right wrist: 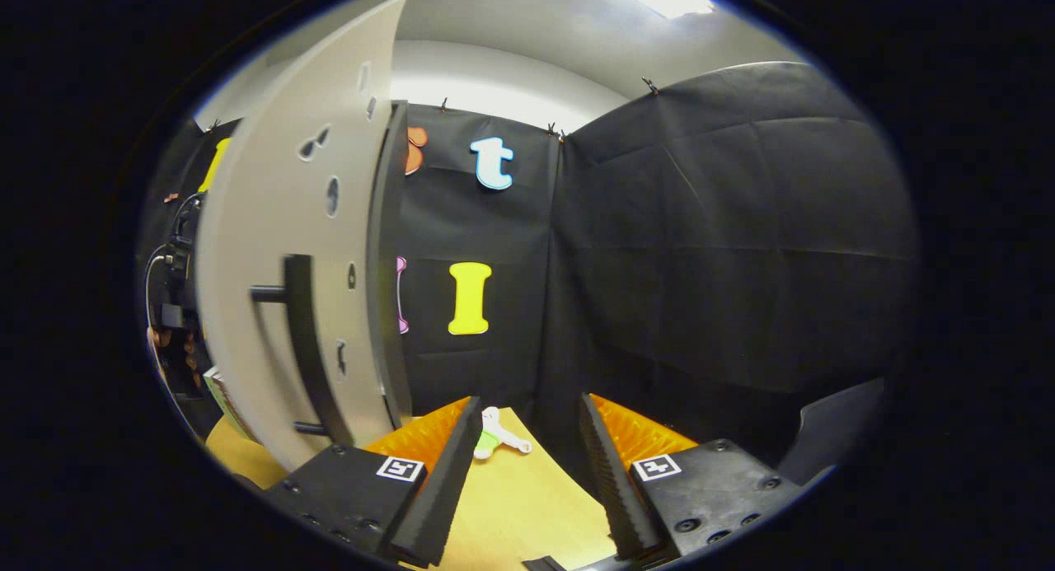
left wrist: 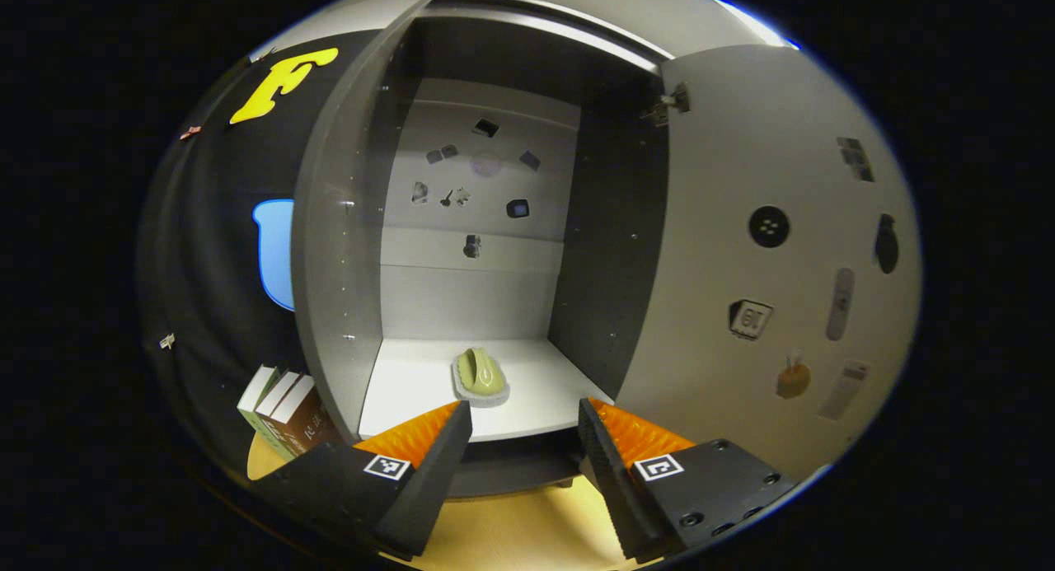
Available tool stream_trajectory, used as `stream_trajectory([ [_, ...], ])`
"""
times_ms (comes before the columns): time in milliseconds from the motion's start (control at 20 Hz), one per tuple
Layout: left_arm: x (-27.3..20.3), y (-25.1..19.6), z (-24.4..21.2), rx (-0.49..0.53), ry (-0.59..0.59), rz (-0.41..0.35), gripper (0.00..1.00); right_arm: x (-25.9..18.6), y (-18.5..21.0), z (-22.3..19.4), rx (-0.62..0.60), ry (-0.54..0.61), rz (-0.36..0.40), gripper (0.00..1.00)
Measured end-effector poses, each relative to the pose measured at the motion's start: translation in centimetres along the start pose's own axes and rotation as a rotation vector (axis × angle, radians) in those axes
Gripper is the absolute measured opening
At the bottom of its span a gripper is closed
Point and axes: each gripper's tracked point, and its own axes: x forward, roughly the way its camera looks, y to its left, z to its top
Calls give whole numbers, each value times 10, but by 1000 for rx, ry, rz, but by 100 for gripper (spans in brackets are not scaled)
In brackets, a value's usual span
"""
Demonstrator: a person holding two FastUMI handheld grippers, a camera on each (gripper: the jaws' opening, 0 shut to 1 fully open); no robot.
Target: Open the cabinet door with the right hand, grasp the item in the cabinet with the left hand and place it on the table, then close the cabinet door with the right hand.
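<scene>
**Spotter:** What are you seeing from the left gripper view?

**Operator:** I'm looking straight into the cabinet [left wrist: 478,225]. Its door [left wrist: 766,258] is standing swung open on the right, with small stickers dotted over its inner face. The item, a green scrub brush [left wrist: 480,375] on a pale base, is lying on the cabinet shelf [left wrist: 412,390], near the front edge and roughly in the middle. My left hand-held gripper [left wrist: 524,439] is hanging in front of the shelf with its fingers spread wide, gripping nothing and not touching the brush.

**Spotter:** Anything beside the cabinet?

**Operator:** A few books [left wrist: 280,410] are standing on the worktop [left wrist: 511,530] to the left of it.

**Spotter:** And the right gripper view?

**Operator:** I'm seeing the door's outer face [right wrist: 272,291] on the left, with its dark bar handle [right wrist: 309,348] running up and down. My right hand-held gripper [right wrist: 524,439] is sitting just right of the door, fingers wide apart, empty, and clear of the handle. Beyond its fingers, a small white and green object [right wrist: 499,436] is lying on the worktop [right wrist: 519,505]; I cannot tell what it is.
</scene>
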Motion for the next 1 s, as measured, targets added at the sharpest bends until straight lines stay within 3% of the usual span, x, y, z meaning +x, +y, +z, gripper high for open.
stream_trajectory([
  [200, 56, 4, 2, -21, 42, 21, 82, 65, -27, -14, -14, 17, -43, 81],
  [400, 100, 16, 12, -19, 60, 55, 81, 112, -28, -30, 41, 63, -19, 81],
  [550, 129, 30, 14, -3, 87, 95, 81, 133, -40, -40, 6, 78, -49, 81],
  [1000, 184, 47, -5, 10, 154, 108, 76, 163, -42, -56, -17, 137, -55, 81],
])
